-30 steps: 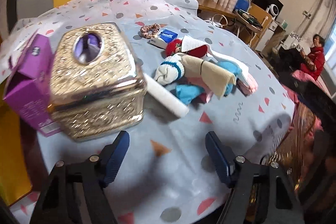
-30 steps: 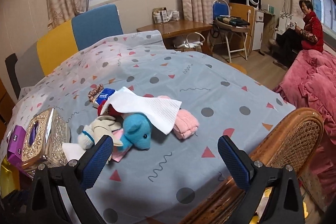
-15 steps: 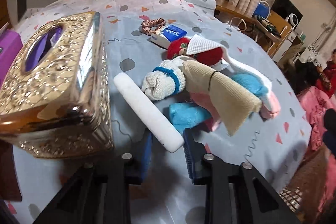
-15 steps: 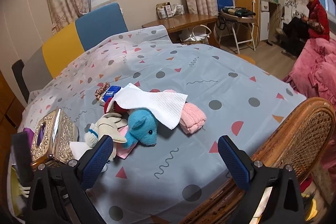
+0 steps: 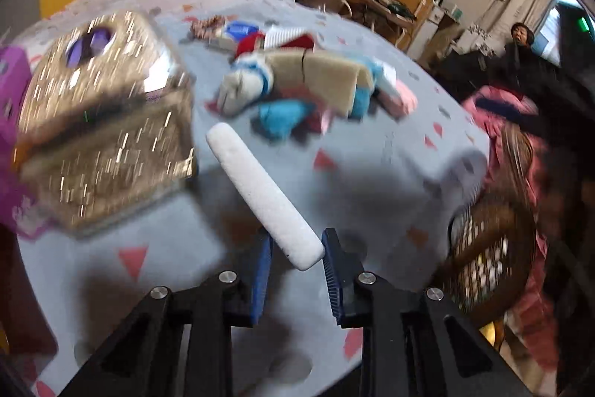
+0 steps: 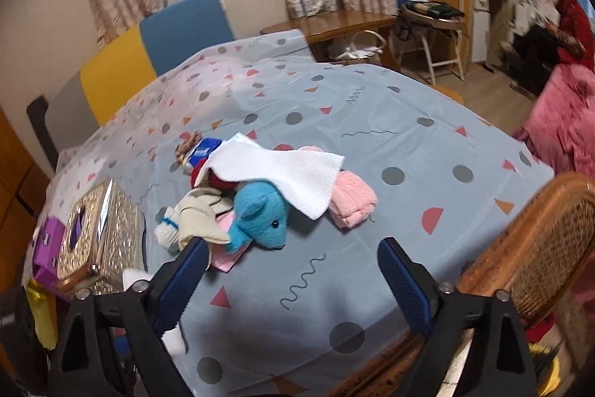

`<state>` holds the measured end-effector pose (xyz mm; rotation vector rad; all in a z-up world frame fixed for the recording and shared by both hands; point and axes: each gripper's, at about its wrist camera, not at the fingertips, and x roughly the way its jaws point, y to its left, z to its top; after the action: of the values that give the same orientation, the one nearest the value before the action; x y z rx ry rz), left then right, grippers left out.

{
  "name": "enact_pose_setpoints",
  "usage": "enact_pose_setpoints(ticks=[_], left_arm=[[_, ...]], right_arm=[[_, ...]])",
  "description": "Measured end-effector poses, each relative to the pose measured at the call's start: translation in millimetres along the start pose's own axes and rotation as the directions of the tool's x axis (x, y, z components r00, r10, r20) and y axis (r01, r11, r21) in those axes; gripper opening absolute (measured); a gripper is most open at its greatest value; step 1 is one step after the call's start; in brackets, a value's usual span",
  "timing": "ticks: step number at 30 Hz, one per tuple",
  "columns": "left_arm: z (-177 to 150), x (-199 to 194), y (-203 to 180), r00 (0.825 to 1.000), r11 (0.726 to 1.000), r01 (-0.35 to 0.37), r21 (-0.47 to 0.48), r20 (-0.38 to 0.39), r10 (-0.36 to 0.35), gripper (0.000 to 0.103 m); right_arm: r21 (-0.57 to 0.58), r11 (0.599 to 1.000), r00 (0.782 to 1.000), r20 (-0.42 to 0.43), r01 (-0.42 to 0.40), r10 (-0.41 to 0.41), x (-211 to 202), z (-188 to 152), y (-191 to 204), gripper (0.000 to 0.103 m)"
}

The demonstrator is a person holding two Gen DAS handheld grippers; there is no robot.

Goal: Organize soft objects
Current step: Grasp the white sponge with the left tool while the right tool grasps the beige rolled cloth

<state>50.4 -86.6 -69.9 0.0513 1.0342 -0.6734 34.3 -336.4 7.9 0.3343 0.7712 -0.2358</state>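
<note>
**White roll pinched over a dotted tablecloth**

A lived-in room with curtained windows and wooden furniture surrounds a table under a grey-blue tablecloth [image 6: 372, 121] printed with dots, triangles and squiggles. A wicker chair [image 6: 539, 240] stands against the table's near right edge, and a yellow-and-blue chair back [image 6: 148, 51] rises beyond the far side.

At the left edge a gold embossed tissue box [image 5: 100, 121] stands with a purple oval showing through its top opening; a purple carton [image 6: 46, 244] sits just beside it, its printing too small to read. The left view is motion-blurred.

The soft things lie heaped near the table's middle: a blue plush toy [image 6: 262, 216], a cream sock with a blue stripe [image 6: 186, 218], a folded pink towel [image 6: 351, 199], and a white cloth [image 6: 282, 173] draped over a red item [image 6: 199, 173]. A scrunchie [image 6: 187, 146] and a small blue-labelled packet [image 6: 204, 147] lie behind; the label cannot be read.

The left gripper [image 5: 297, 253] has its blue pads closed against the near end of a white roll [image 5: 260, 188], which slants away toward the tissue box, above the cloth. The right gripper [image 6: 290, 279] is spread wide and holds nothing, in front of the pile. Bare cloth stretches right of the pile and toward the far edge.
</note>
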Motion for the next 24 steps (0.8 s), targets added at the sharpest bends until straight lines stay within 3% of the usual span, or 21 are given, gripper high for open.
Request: enact_pose_setpoints(ticks=[3, 5, 7, 9, 13, 14, 16, 17, 20, 24], left_arm=[[-10.6, -2.4, 13.5, 0.999, 0.999, 0.017, -0.035, -0.029, -0.018, 0.032], [-14.5, -4.9, 23.3, 1.0, 0.997, 0.0, -0.072, -0.029, -0.002, 0.048], [-14.9, -8.0, 31.3, 1.0, 0.993, 0.015, -0.115, -0.02, -0.017, 0.052], [-13.8, -9.2, 34.7, 0.999, 0.991, 0.041, -0.131, -0.019, -0.044, 0.058], [-12.9, -7.9, 31.6, 1.0, 0.99, 0.012, -0.137, -0.019, -0.015, 0.061], [-11.6, -7.4, 30.5, 1.0, 0.989, 0.0, -0.147, -0.024, -0.003, 0.064], [-5.7, -7.5, 25.6, 1.0, 0.987, 0.001, -0.16, -0.027, -0.005, 0.071], [-3.5, -6.5, 23.4, 1.0, 0.987, -0.004, -0.163, -0.026, 0.0, 0.074], [3.9, -0.7, 18.8, 0.998, 0.981, -0.052, -0.188, -0.045, 0.044, 0.074], [13.7, 14.4, 11.4, 0.992, 0.969, -0.115, -0.217, -0.078, 0.1, 0.074]], right_arm=[[-0.049, 0.997, 0.997, -0.051, -0.062, 0.059, 6.2, 8.5, 15.7, 0.088], [-0.102, 0.99, 0.993, -0.076, -0.102, 0.095, 9.4, 17.3, 31.7, 0.087], [-0.166, 0.977, 0.989, -0.096, -0.131, 0.116, 14.9, 26.8, 51.7, 0.087], [-0.247, 0.959, 0.987, -0.123, -0.135, 0.107, 25.0, 33.4, 73.9, 0.082], [-0.374, 0.915, 0.973, -0.219, -0.151, 0.071, 60.1, 34.5, 113.2, 0.077], [-0.405, 0.905, 0.972, -0.232, -0.129, 0.035, 70.0, 31.1, 119.4, 0.072], [-0.474, 0.878, 0.968, -0.244, -0.061, -0.065, 94.1, 21.3, 128.7, 0.048], [-0.483, 0.874, 0.964, -0.255, -0.057, -0.078, 101.9, 18.2, 128.8, 0.023], [-0.392, 0.912, 0.954, -0.299, -0.12, -0.003, 118.5, 8.9, 109.4, 0.02], [-0.226, 0.957, 0.955, -0.272, -0.183, 0.119, 112.6, 14.7, 80.6, 0.019]])
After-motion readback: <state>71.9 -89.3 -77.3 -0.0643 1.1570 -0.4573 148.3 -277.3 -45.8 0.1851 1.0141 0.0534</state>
